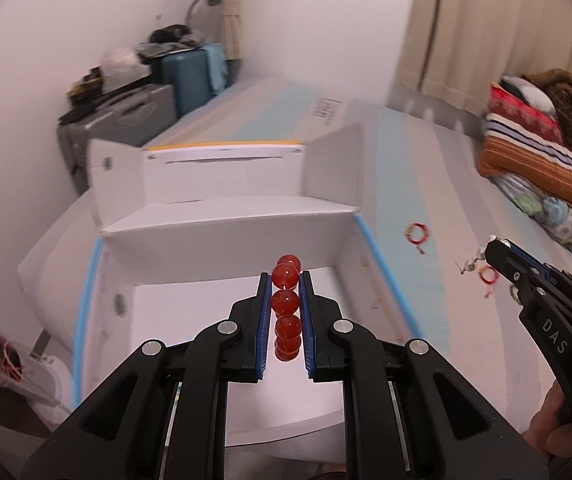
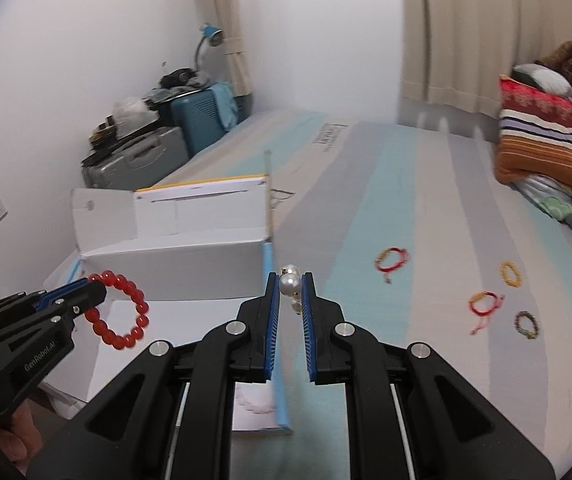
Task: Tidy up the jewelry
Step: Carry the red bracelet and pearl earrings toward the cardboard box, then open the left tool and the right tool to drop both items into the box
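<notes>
Red bead bracelet [image 2: 120, 310] pinched in our left tongs [image 1: 285, 280], above the open white box [image 1: 222, 216] | pearl bracelet [image 2: 291, 283] pinched in our right tongs [image 2: 289, 280], by the box's edge | four small bracelets [image 2: 392, 259] lie on the striped bed [image 2: 406, 200].

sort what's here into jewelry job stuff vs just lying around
Job: red bead bracelet in left gripper; pearl piece in right gripper; white box; four loose bracelets on the bed.

Lying about: suitcases, desk lamp, folded blankets.
</notes>
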Available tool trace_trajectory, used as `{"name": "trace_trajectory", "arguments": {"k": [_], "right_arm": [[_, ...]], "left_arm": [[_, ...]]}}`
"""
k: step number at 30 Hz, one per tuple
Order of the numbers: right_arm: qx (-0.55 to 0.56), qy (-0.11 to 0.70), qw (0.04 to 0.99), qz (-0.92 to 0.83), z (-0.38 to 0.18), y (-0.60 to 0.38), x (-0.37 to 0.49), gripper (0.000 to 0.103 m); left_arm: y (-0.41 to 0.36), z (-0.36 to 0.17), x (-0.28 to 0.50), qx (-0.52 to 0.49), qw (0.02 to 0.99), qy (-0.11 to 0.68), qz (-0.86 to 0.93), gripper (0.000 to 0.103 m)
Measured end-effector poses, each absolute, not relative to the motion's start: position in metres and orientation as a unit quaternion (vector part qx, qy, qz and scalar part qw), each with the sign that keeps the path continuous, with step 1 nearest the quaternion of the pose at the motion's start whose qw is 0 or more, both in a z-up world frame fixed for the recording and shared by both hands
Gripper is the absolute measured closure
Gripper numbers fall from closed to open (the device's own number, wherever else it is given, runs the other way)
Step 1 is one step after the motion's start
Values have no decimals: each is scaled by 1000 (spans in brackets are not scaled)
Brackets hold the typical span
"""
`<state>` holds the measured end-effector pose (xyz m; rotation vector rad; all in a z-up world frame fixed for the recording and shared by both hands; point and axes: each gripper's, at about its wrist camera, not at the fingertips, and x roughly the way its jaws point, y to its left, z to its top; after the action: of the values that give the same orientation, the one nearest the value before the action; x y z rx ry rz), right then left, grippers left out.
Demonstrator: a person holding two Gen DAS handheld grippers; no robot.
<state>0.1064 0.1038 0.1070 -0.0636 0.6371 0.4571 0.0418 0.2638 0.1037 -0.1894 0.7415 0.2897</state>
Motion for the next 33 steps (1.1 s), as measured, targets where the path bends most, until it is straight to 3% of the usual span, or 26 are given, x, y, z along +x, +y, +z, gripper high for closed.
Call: {"name": "trace_trajectory", "arguments": {"k": [14,26,33], "right_arm": [[-63,355,891,275,64,186,86,93],[-96,469,836,269,6,212,98,92],[-101,470,834,271,0,214,92,91]], "left_arm": [[337,70,10,-131,888,394,199,90],[349,27,18,-141,868,434,194,90],[350,20,19,-145,868,431,200,89]]}}
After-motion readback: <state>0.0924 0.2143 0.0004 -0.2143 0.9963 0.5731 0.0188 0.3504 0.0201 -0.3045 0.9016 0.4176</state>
